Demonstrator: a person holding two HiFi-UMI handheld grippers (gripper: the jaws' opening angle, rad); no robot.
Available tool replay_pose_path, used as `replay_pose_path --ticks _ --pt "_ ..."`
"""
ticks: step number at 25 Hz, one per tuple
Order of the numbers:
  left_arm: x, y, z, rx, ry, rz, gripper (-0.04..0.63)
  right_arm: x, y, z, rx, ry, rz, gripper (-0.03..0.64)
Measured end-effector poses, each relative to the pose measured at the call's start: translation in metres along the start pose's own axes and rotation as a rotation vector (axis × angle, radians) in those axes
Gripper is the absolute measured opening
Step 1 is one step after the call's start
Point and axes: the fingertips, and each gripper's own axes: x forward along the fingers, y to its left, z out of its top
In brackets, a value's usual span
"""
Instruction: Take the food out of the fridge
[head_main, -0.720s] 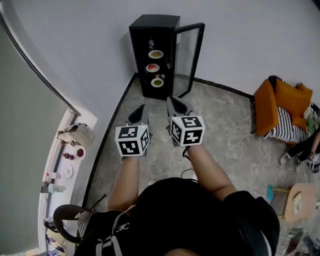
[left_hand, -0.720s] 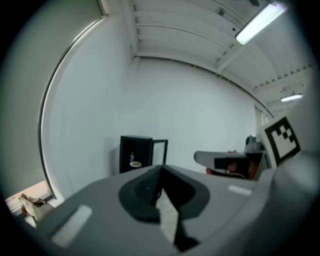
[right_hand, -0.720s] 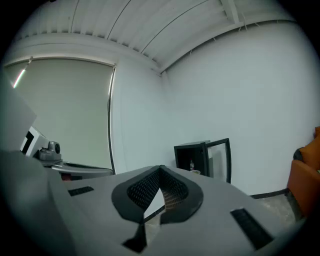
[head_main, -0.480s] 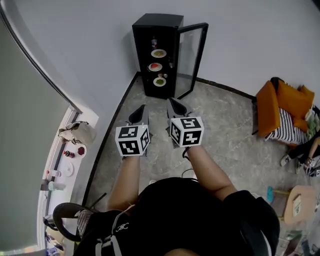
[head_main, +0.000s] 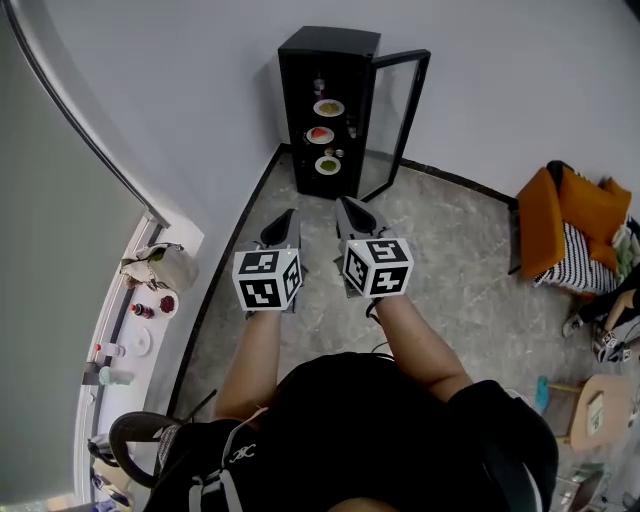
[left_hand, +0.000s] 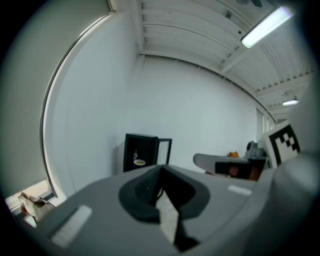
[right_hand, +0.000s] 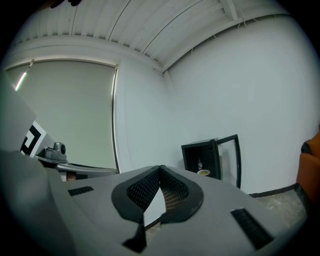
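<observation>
Two grippers hung side by side above the grey floor (head_main: 450, 260), the left gripper (head_main: 286, 216) and the right gripper (head_main: 345, 206), each with its jaws pressed together and nothing between them. One black fridge (head_main: 330, 42) stood against the white wall well ahead of them, its glass door (head_main: 400, 115) swung open. Inside sat three white plates of food, one above another: the top plate (head_main: 329, 108) yellowish-green, the middle plate (head_main: 320, 135) red, the bottom plate (head_main: 327, 165) green.
</observation>
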Motion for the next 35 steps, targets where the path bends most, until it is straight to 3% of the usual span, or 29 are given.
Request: replay_pose_path --ticks 7,16,23,28,35 --pt "0.004 0.035 -0.016 -0.019 0.024 -0.021 0.000 0.029 0.019 -0.021 -0.001 0.024 -0.012 -0.002" --pt "0.052 0.050 -0.018 -0.018 0.041 -0.050 0.000 0.073 -0.017 -0.023 -0.013 0.018 -0.055 -0.002" --pt "0.150 0.079 -0.004 0.009 0.047 -0.049 0.000 0.161 -0.081 -0.009 -0.016 -0.017 -0.055 -0.002" --pt "0.241 0.097 0.027 0.054 0.031 -0.052 0.000 0.235 -0.132 0.023 -0.125 -0.075 -0.064 -0.002" --pt "0.351 0.117 0.049 0.001 0.053 -0.039 0.000 0.320 -0.206 0.042 -0.112 -0.034 -0.058 -0.002"
